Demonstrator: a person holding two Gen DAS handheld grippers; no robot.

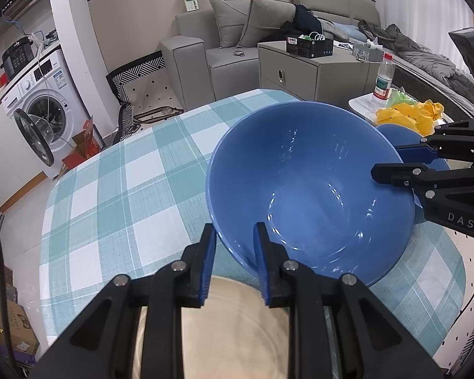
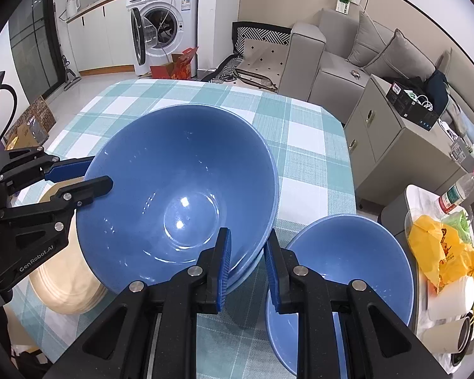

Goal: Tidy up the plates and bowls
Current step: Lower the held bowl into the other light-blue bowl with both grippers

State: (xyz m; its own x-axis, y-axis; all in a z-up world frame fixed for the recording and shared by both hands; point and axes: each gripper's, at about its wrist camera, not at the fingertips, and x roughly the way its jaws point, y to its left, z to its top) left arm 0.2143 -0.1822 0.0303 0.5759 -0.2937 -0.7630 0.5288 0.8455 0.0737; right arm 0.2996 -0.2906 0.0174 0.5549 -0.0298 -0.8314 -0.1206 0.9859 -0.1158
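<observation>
The large blue bowl point(image 2: 180, 189) is gripped on opposite sides of its rim by both claws. The left claw point(image 1: 233, 252) is clamped on the rim, one finger inside the bowl and one outside; the right claw point(image 2: 246, 262) pinches the opposite rim the same way. The bowl appears nested in another blue bowl, over the middle of the checked table point(image 2: 316, 145). A smaller blue bowl point(image 2: 357, 252) sits near the table's right edge, and a stack of beige plates point(image 2: 66, 284) lies near its left edge, partly under the large bowl.
</observation>
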